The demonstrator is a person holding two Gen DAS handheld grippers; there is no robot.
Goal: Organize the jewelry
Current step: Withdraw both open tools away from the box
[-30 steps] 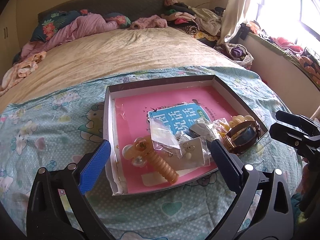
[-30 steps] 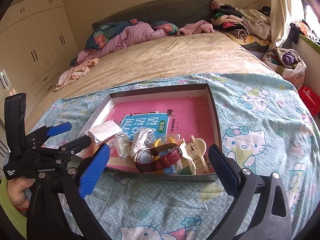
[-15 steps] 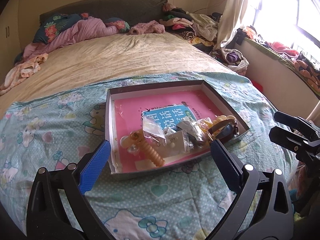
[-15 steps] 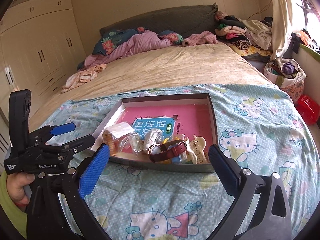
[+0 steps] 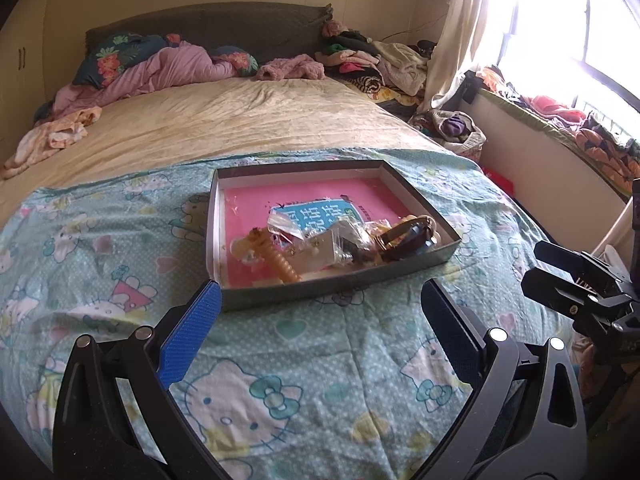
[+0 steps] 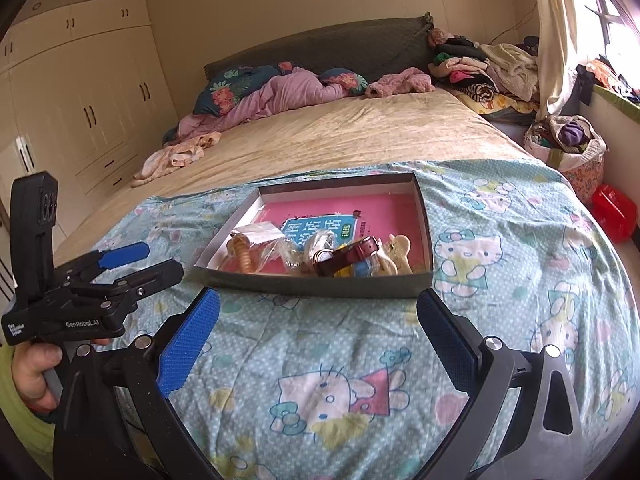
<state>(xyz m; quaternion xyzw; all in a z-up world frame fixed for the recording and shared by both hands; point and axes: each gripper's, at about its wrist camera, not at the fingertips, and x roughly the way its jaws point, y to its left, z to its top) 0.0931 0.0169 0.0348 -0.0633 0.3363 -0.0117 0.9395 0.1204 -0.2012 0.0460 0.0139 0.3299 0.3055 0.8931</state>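
A shallow grey box (image 5: 340, 286) (image 6: 312, 282) with a pink book in its bottom lies on the Hello Kitty blanket. Jewelry is piled at its near side: an amber beaded hair clip (image 5: 280, 260), clear plastic bags (image 5: 320, 240), a brown leather strap watch (image 5: 408, 234) (image 6: 352, 254) and a cream claw clip (image 6: 400, 252). My left gripper (image 5: 320, 308) is open and empty, held back from the box's near wall. My right gripper (image 6: 318, 312) is open and empty, also short of the box. Each gripper shows at the side of the other's view.
The blanket (image 5: 300, 380) covers the foot of a bed with a beige sheet (image 5: 240, 120). Pink bedding and clothes lie at the headboard. A basket of clothes (image 6: 568, 140) and a red container (image 6: 612, 210) stand right of the bed. Wardrobes line the left wall.
Both grippers have pulled back from the box, which now sits farther away and smaller in both views. Both stay open and empty. The jewelry has not moved.
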